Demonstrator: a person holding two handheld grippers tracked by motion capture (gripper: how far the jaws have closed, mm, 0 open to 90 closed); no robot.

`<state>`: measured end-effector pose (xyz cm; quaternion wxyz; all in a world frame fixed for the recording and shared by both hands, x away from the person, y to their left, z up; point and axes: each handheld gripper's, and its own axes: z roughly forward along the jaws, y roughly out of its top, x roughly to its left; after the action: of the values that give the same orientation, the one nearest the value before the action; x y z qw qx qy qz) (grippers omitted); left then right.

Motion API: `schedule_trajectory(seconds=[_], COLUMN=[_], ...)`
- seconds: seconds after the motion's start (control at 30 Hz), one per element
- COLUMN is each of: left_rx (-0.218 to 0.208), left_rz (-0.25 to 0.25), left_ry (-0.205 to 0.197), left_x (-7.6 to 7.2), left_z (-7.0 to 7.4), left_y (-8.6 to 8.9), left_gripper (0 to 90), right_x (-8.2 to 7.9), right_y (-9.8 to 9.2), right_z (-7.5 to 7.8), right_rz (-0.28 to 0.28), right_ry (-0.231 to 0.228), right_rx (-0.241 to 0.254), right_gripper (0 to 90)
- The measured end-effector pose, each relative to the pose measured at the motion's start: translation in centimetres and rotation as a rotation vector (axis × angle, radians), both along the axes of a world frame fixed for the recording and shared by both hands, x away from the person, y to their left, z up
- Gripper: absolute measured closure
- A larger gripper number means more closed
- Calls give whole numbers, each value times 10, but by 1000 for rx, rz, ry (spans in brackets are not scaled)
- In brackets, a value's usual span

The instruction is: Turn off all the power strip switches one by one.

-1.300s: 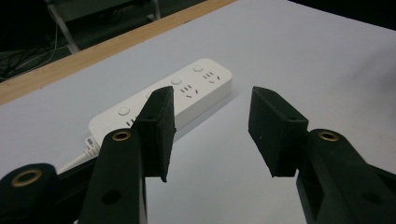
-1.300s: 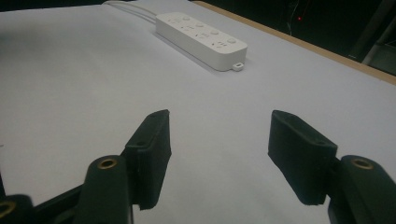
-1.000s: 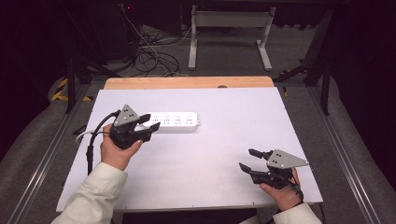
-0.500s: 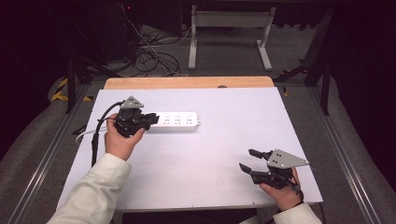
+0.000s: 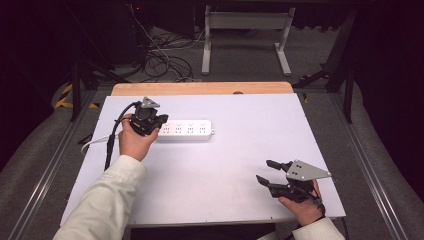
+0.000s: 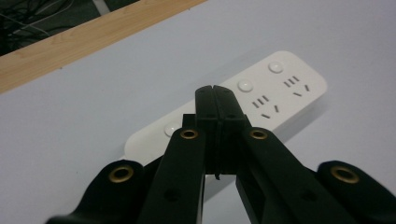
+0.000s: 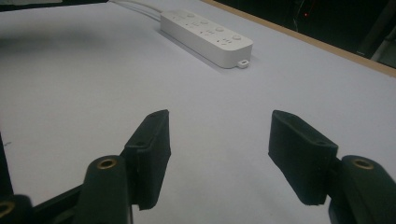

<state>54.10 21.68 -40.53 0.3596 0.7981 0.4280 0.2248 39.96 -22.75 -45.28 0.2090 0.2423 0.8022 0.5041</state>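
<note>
Plainly, the left claw (image 6: 215,100) has its jaws pressed together with nothing between them, poised over the near end of the white power strip (image 6: 261,95), which lies on the white table (image 5: 225,165) toward its far left. The right claw (image 7: 217,149) rests well apart near the table's front right, jaws spread and empty. I judge the strip rigid, light and smooth-sided, best gripped across its narrow width. The left gripper view reveals round buttons beside each socket; the high view adds its cord (image 5: 92,142) trailing off leftward.

Lab-like test room; white table (image 5: 210,165); loose floor cables (image 5: 165,60); metal frames (image 5: 245,25); dark surroundings
</note>
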Motion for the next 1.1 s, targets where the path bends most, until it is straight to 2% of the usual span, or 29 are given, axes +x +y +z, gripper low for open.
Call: schedule_trajectory(seconds=[0.17,0.3,0.47,0.63,0.73,0.87,1.1], left_rx=[16,-31,-40,-42,-44,-17,-5], left_rz=[13,30,66,80,84,78,72], left_ry=[12,44,61,80,78,63,56], left_x=[11,19,27,33,35,38,39], left_z=[-11,-20,-26,-35,-38,-43,-48], left_y=[1,5,7,8,8,7,5], left_gripper=[898,898,899,898,899,899,899], right_x=[0,0,0,0,0,0,0], right_y=[0,0,0,0,0,0,0], right_z=[0,0,0,-1,-1,-1,-1], right_rz=[1,6,6,8,10,11,10], right_ry=[-1,1,0,2,2,3,4], right_rx=[-1,-2,-1,0,-2,-2,-1], right_gripper=[393,394,394,394,394,394,394])
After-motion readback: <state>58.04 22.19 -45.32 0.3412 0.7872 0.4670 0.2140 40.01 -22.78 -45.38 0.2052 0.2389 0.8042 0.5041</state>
